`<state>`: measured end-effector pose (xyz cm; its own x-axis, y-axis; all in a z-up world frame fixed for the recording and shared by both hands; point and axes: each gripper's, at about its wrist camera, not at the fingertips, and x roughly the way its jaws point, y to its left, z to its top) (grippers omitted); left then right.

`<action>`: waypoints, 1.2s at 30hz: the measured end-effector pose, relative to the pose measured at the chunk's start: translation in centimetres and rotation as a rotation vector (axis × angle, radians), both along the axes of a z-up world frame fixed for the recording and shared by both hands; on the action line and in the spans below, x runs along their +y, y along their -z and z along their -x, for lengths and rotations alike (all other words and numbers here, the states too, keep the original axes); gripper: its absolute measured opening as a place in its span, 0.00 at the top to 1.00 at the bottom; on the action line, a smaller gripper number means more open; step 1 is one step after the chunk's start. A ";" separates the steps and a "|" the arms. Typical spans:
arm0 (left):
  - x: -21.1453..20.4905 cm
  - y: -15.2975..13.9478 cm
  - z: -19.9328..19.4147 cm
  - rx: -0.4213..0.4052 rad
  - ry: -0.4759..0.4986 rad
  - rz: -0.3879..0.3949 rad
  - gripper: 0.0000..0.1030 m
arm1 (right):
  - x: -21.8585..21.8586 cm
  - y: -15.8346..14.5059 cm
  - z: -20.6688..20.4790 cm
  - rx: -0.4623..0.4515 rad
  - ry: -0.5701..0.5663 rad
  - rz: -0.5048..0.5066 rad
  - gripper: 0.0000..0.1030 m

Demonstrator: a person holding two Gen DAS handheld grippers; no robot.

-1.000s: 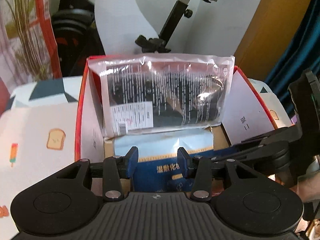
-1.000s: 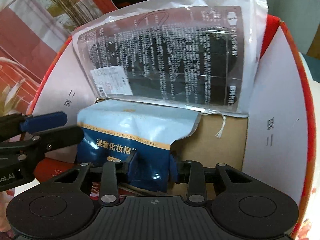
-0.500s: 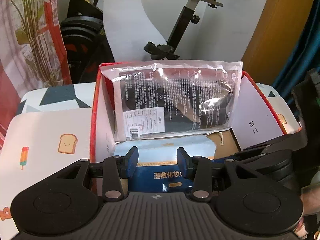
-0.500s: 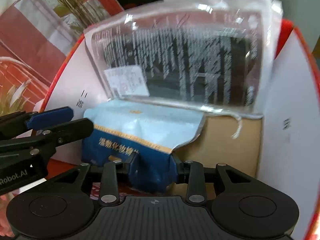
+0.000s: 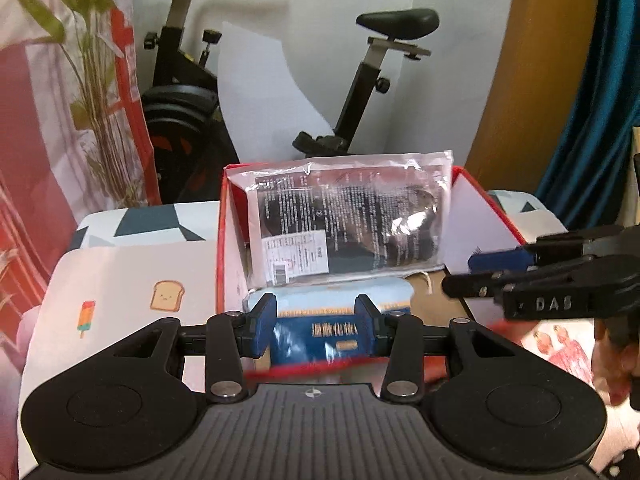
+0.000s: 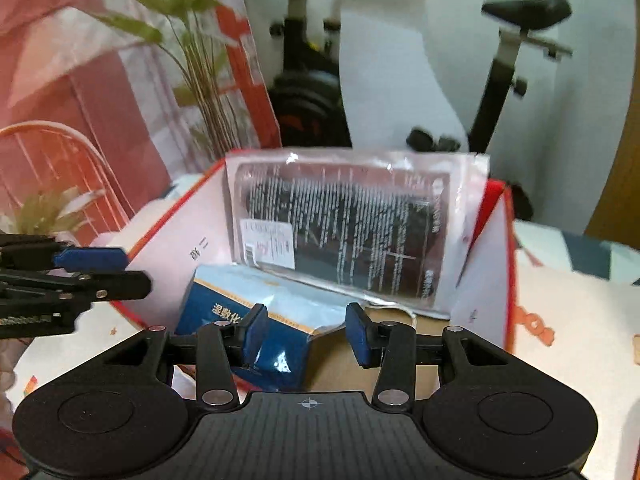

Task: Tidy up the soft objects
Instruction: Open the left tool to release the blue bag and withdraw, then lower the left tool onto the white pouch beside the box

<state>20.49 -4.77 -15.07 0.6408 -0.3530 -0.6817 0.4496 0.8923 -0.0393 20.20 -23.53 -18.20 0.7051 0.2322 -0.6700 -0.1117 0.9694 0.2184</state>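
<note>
A red box (image 5: 221,248) (image 6: 507,264) stands on the table. A clear plastic packet with dark contents (image 5: 348,224) (image 6: 344,224) leans against its back wall. A blue pack of cotton pads (image 5: 328,312) (image 6: 256,320) lies in front of it in the box. My left gripper (image 5: 316,324) is open and empty, back from the box's near rim. My right gripper (image 6: 306,334) is open and empty above the near rim, with the blue pack seen between its fingers but not held. The right gripper also shows in the left wrist view (image 5: 496,274), and the left gripper in the right wrist view (image 6: 100,270).
The table has a pale cloth with toast and ice-lolly prints (image 5: 132,280). An exercise bike (image 5: 360,80) stands behind the box. A red banner with a plant print (image 5: 60,120) hangs at the left. A blue curtain (image 5: 592,120) hangs at the right.
My right gripper has opened, let go of the blue pack in the box and drawn back. My left gripper has drawn back too, still open.
</note>
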 end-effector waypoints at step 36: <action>8.8 9.2 6.5 0.204 -0.335 0.145 0.57 | 4.0 7.3 10.9 -0.107 -0.107 0.216 0.60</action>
<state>13.94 4.05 -24.28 0.5937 -0.2495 -0.7650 0.1058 0.9667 -0.2332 9.33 -19.53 -25.51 0.7537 0.1693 -0.6351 -0.2276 0.9737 -0.0105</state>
